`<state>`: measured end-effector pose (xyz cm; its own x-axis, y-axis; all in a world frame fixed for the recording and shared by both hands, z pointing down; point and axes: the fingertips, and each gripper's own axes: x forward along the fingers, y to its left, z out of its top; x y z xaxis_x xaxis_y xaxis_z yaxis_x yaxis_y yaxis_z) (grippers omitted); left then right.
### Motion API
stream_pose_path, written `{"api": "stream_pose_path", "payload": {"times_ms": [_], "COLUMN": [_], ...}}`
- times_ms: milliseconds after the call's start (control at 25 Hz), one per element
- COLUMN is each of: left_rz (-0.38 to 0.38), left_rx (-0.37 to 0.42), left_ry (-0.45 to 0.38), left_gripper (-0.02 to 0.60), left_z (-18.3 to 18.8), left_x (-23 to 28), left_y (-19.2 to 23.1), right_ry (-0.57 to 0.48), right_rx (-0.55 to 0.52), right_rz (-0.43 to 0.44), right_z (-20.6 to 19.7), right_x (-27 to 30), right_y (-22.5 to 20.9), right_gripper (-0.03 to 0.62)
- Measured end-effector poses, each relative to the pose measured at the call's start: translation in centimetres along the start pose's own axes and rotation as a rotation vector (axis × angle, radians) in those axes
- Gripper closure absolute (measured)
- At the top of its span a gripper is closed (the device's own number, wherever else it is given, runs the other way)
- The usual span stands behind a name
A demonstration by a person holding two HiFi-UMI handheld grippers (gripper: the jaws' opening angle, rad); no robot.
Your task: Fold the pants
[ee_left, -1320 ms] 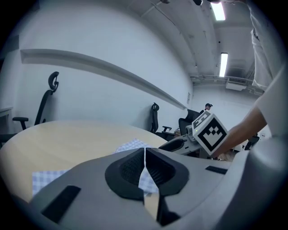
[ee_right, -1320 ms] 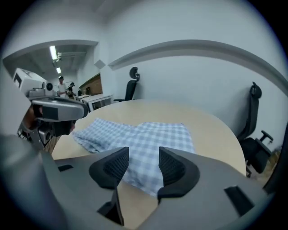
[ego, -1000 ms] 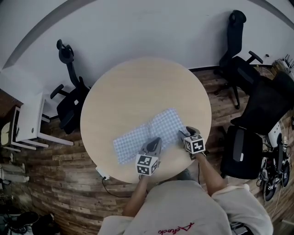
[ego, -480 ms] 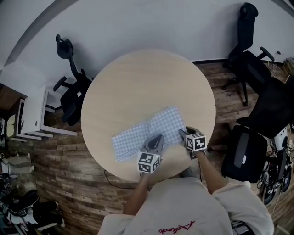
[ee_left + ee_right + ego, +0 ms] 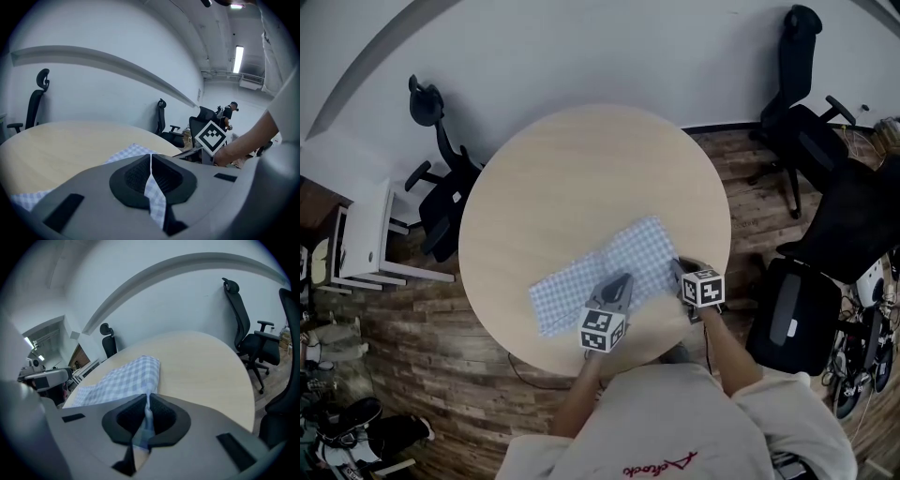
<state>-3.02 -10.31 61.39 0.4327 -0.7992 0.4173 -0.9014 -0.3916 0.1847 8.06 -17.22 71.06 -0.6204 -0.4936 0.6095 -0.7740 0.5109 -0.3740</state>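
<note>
The checked pants (image 5: 598, 270) lay flat on the near half of the round surface (image 5: 581, 159). They stretched as a long band from the near left up toward the right, and the right end stopped short of the surface's right edge. Both claws met the cloth along its near long edge. The left claw (image 5: 620, 281) sat about halfway along that edge with its jaws pressed together on a fold of the blue-and-white fabric. In the left gripper view a strip of the check ran down through the thin seam between the dark pads. The right claw (image 5: 679, 269) was at the right end of the same edge, just beside the near right corner of the pants. Its jaws had just been closing, and in the right gripper view they pinched a bunched ridge of the cloth between the pads, with the rest of the garment spreading away to the far left over the pale wood. Each claw carried a marker cube (image 5: 602, 330) on its near side, and the person's bare forearms reached in from the near rim. The two claws stood apart along the edge and did not touch each other. Around the surface lay a wooden plank floor (image 5: 478, 375), with one black office chair (image 5: 441, 202) at the far left and another chair (image 5: 802, 122) at the far right.
</note>
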Motion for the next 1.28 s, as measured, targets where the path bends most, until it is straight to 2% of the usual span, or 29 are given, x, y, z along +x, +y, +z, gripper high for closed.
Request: {"api": "stream_pose_path", "payload": {"times_ms": [360,520,680,800,920,1120,1280], "left_rz": [-0.091,-0.093,-0.070,-0.054,-0.041,-0.014,0.039], "left_rx": [0.024,0.023,0.025,0.022,0.020,-0.001,-0.027], "left_ry": [0.011,0.006,-0.015,-0.033,-0.058,-0.107,-0.142], "left_gripper": [0.543,0.544,0.544,0.543,0.543,0.543,0.544], "left_z": [0.7,1.1,1.3,0.7,0.1,-1.0,-2.1], "left_x": [4.2,4.8,3.4,0.9,-2.0,-7.4,-12.0], "left_y": [-4.7,-5.7,-5.2,-4.7,-3.9,-2.2,-0.2], "right_ry": [-0.073,-0.094,-0.137,-0.176,-0.213,-0.248,-0.222], "right_rx": [0.052,0.050,0.020,-0.048,-0.173,-0.419,-0.621], "right_rz": [-0.133,-0.130,-0.122,-0.112,-0.101,-0.067,-0.001], "right_z": [1.2,1.7,3.3,4.9,6.8,8.6,7.5], "right_x": [-5.7,-6.6,-7.3,-8.5,-9.4,-10.1,-8.6], "right_y": [-8.7,-9.1,-7.7,-4.9,-0.2,9.9,19.2], "right_gripper": [0.550,0.551,0.553,0.553,0.553,0.553,0.553]}}
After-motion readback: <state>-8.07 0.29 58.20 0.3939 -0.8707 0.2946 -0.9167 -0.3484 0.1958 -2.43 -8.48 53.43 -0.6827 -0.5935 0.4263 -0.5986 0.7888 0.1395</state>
